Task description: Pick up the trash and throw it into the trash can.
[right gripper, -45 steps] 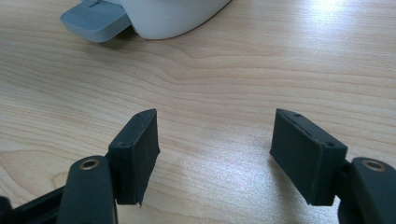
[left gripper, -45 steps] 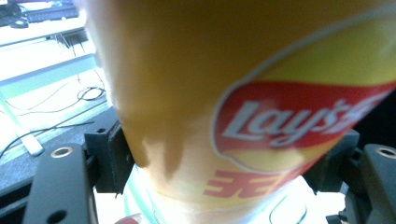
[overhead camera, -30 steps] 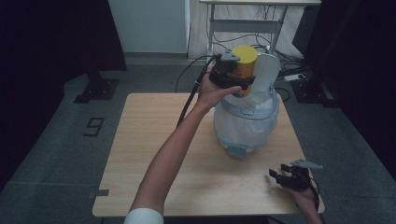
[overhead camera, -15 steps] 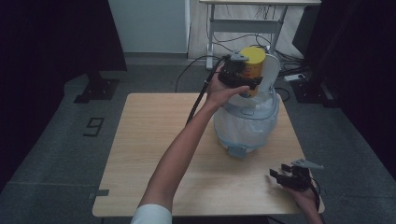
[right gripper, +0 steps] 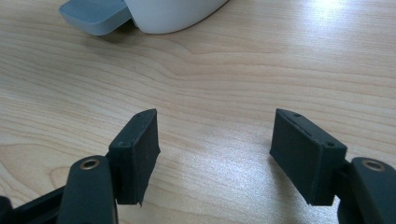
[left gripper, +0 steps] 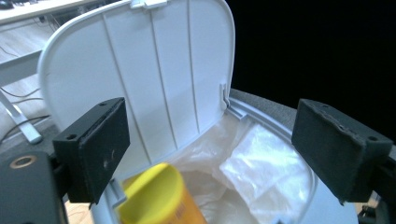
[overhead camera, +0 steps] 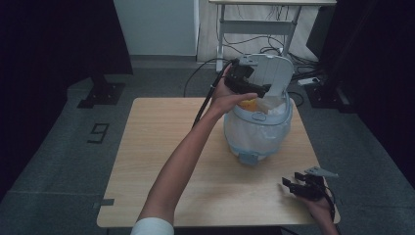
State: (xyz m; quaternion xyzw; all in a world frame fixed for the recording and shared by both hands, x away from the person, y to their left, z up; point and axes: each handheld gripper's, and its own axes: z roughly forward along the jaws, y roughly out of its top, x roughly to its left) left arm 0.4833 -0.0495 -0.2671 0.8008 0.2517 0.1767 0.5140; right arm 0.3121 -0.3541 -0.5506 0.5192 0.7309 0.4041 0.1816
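since the earlier high views, the yellow-lidded jar (overhead camera: 248, 103) has left the left gripper (overhead camera: 252, 83) and dropped from above the bin's rim into the white pedal bin (overhead camera: 257, 129), where only a sliver of yellow shows behind the person's left hand (overhead camera: 230, 98) in the high view. the left gripper's jaws have just been opening, and nothing is between them now; they stand released and wide above the bin's mouth, right of centre in the upper half of the high view. in the left gripper view the jar (left gripper: 156, 198) sits at the bottom of the frame, below and between the two black pads (left gripper: 95, 144), resting on the clear plastic liner (left gripper: 261, 163) that lines the bin. whether the jar stands upright or leans against the liner is hard to tell from this angle. the bin's raised lid (left gripper: 140, 70) stands upright behind it, filling the upper left of that frame, its ribbed underside facing the camera. the bin rests on the far right part of the wooden table (overhead camera: 161, 147), its grey pedal (overhead camera: 248, 158) pointing toward the near edge. the right gripper (overhead camera: 293, 185) sits at the lower right of the high view, near the table's near right corner, well apart from the bin. in the right gripper view its jaws are parted with only bare wood (right gripper: 210, 93) between them, and the pedal (right gripper: 95, 16) shows at the upper left.
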